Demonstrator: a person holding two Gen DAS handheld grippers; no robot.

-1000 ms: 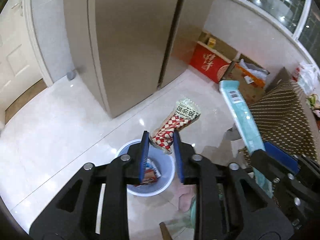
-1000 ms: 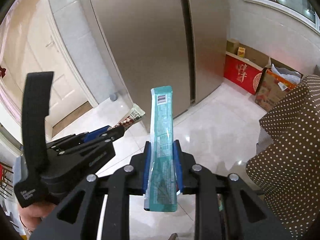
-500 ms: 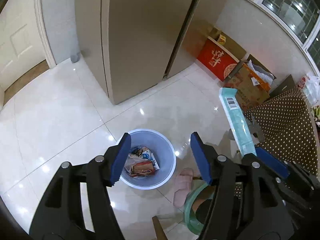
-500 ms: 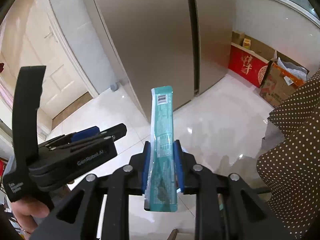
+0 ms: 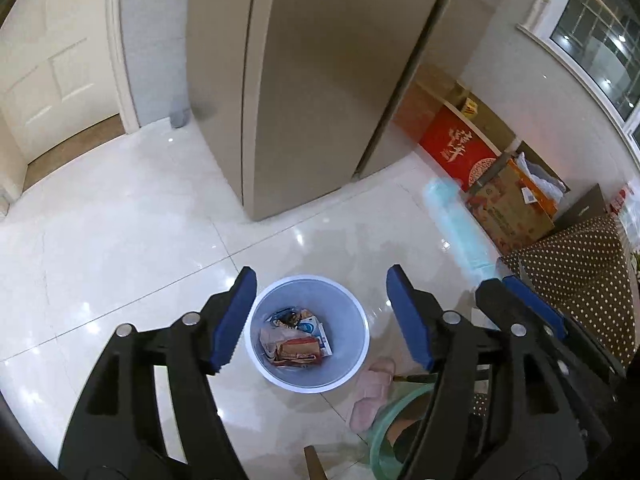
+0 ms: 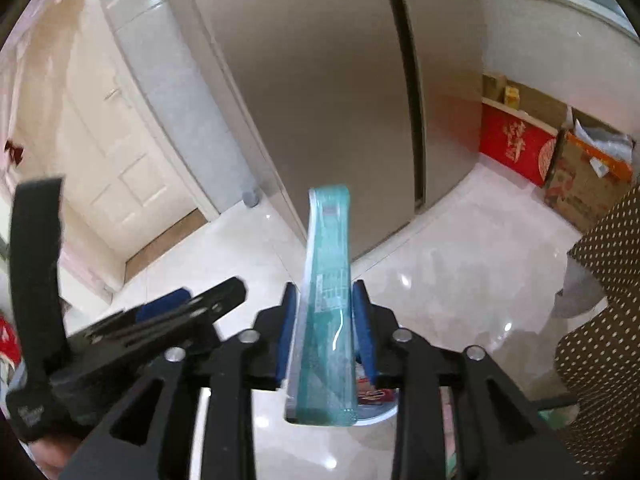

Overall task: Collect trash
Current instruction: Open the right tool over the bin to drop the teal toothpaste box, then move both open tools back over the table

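Left wrist view: the left gripper (image 5: 320, 316) is opening, wide and empty, directly above the trash bin (image 5: 309, 334) on the floor. Right wrist view: the right gripper (image 6: 325, 330) is opening, the teal packet (image 6: 326, 292) upright between its pads, bin rim barely visible beneath.

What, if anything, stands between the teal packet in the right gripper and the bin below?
Nothing visible. The teal packet sits between the opening jaws of the right gripper, the bin is uncovered, and the left gripper is empty.

Home kitchen, fridge (image 5: 320, 80), tiled floor (image 5: 100, 240), panelled door (image 5: 48, 64)
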